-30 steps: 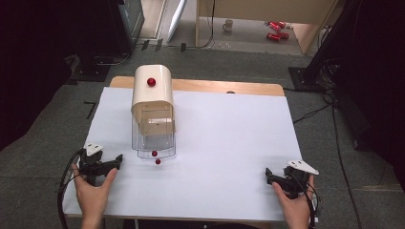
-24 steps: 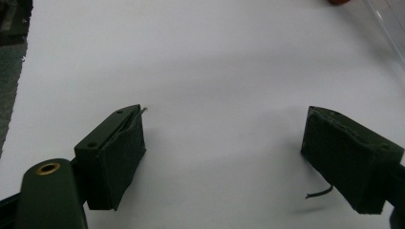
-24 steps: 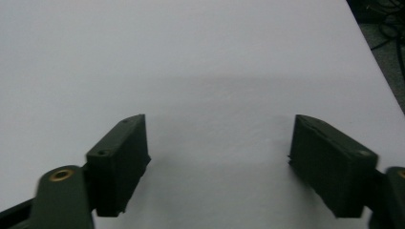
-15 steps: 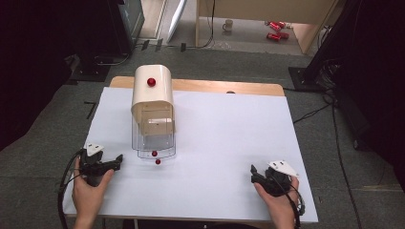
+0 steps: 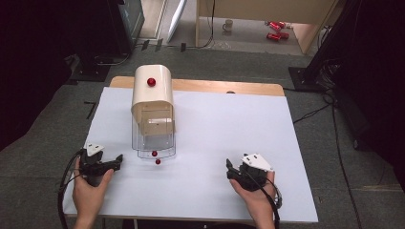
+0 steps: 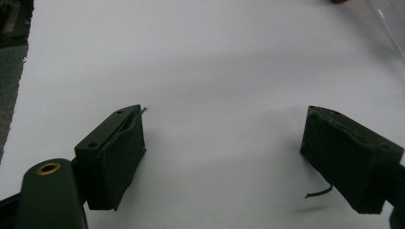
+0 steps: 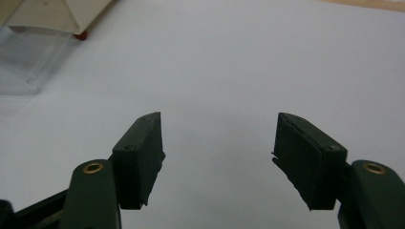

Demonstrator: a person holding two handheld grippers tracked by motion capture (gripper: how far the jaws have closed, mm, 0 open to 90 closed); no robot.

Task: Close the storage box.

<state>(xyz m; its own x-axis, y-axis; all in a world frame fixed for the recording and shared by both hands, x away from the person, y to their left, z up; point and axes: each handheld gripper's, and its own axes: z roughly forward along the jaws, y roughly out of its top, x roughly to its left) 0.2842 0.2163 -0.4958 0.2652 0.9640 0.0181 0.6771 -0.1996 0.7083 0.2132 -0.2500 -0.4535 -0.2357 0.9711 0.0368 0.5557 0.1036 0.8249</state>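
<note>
A cream box with a red knob stands at the table's back left, over a clear tray. One small red ball lies at the tray's front lip, and another red ball lies on the white table just in front of it. My left gripper rests left of the balls, pointing at them, its jaws wide open and empty. My right gripper is at the front, right of centre, pointing left. Its jaws have just been closing, stand partly open, and hold nothing.
The white table has a wooden strip along its back edge. In the right gripper view the cream box and the clear tray sit at the upper left. Dark floor and cables surround the table.
My right hand has moved left along the front of the table, and its jaws are narrower than before. The left hand, the box and the balls have stayed put.
</note>
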